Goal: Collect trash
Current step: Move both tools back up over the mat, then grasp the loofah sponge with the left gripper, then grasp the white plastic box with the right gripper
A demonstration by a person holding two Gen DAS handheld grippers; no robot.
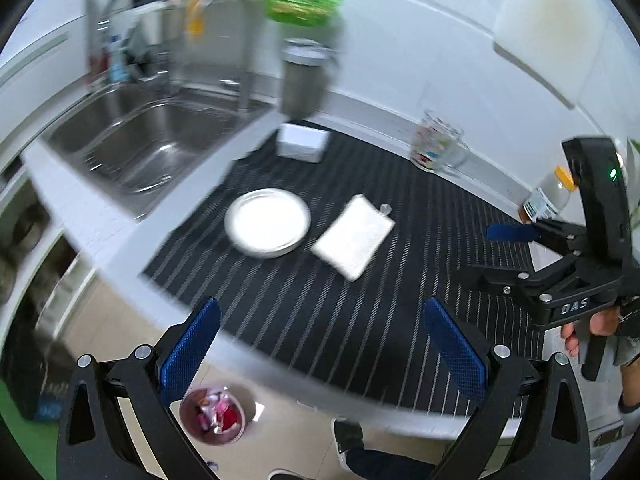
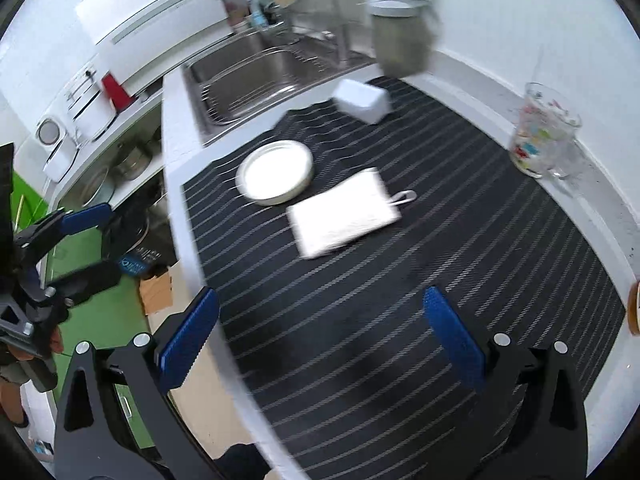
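Observation:
A small round bin [image 1: 212,416] stands on the floor below the counter edge, with colourful wrappers inside. On the striped black mat [image 1: 360,320] lie a white plate [image 1: 267,222], a flat white cloth with a loop [image 1: 352,236] and a small white box [image 1: 302,144]. My left gripper [image 1: 324,348] hovers open over the counter's front edge, above the bin, holding nothing. My right gripper [image 2: 322,340] is open and empty over the mat's near side, short of the cloth [image 2: 344,214] and plate [image 2: 276,170]. The views are motion-blurred.
A steel sink [image 1: 160,140] lies left of the mat, a grey canister [image 1: 304,76] behind the box. A printed glass mug [image 1: 438,146] and an orange-capped bottle [image 1: 548,196] stand by the back wall. A cardboard box [image 2: 156,292] sits on the floor.

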